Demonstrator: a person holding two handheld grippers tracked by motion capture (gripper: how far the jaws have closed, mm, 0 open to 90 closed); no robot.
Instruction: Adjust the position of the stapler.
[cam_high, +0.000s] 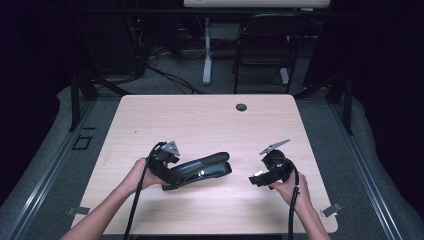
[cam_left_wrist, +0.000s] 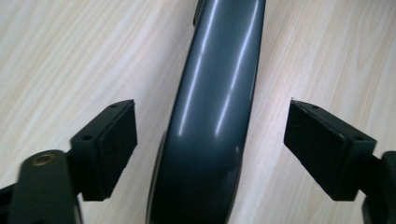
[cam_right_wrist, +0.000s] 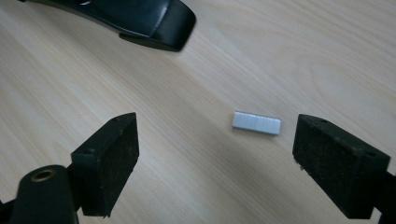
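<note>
Bare forearms, black left gripper (cam_high: 172, 170) and right gripper (cam_high: 257, 177), grey three-cornered plates, trailing black cables, square-padded fingers (cam_left_wrist: 114, 140), brass screw

High view is dim, dark room around, only the table (cam_high: 210, 120) is lit, evenly from above, picture soft and low-res with faint shadows under the hands. Left gripper view is bright and fairly sharp; the stapler (cam_left_wrist: 210, 116) top carries two long white glare streaks, near pads slightly soft. Right gripper view evenly lit, wood grain sharp, soft shadow beside the staple strip (cam_right_wrist: 257, 122), pads (cam_right_wrist: 109, 163) a bit blurred.
</note>
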